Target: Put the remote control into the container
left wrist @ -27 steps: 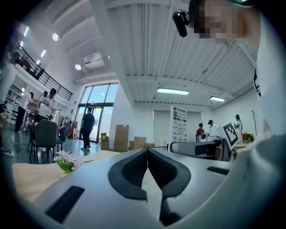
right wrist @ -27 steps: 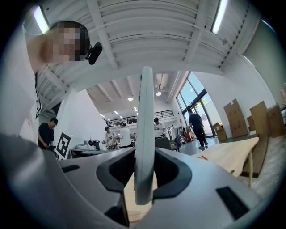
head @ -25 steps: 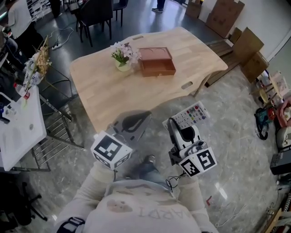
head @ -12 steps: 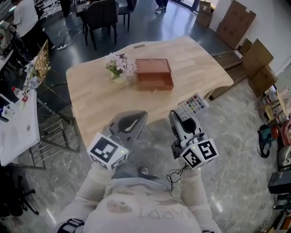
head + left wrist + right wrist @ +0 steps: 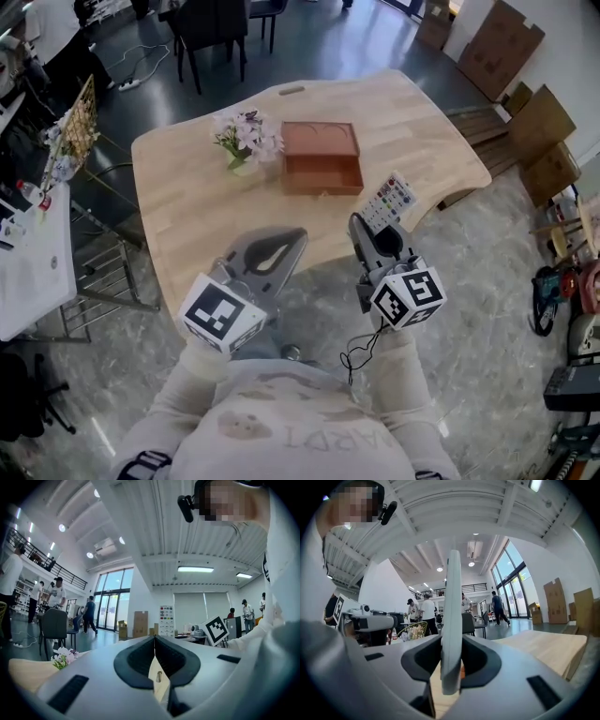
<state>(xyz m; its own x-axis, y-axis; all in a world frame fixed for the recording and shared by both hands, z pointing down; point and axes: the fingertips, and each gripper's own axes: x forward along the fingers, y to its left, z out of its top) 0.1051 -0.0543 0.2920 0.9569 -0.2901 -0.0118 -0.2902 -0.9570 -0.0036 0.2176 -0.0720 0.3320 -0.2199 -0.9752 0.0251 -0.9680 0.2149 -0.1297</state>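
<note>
Far left, the left gripper (image 5: 154, 640) is just along for the ride. Its jaws are pressed together with nothing in them, and it hangs over the floor at the near edge of the table (image 5: 187, 211).

A bit further right and farther back there's a small pot of flowers (image 5: 246, 136) on the table. Just to the right of that is the container (image 5: 323, 175), a brown wooden box that's open on top and looks empty from here.

Then the good part: the remote control (image 5: 388, 200) is up in the air. The right gripper (image 5: 451, 644) has clamped it by its near end. The right gripper view shows it edge-on, with the pads squeezing its front and back faces and most of its length sticking out past the jaws. It sits over the near right edge of the table, near the container but not above it yet.

My guess on handling: it's light, stiff plastic, so no worries about bending or crushing. The smooth back is probably a bit slick, though the button side should grip better. The hold is way down at one end, so the long free part could swing or pivot if it bumps the box wall. A pinch nearer the middle would be steadier, but this should do if it's lowered in flat and gently.
</note>
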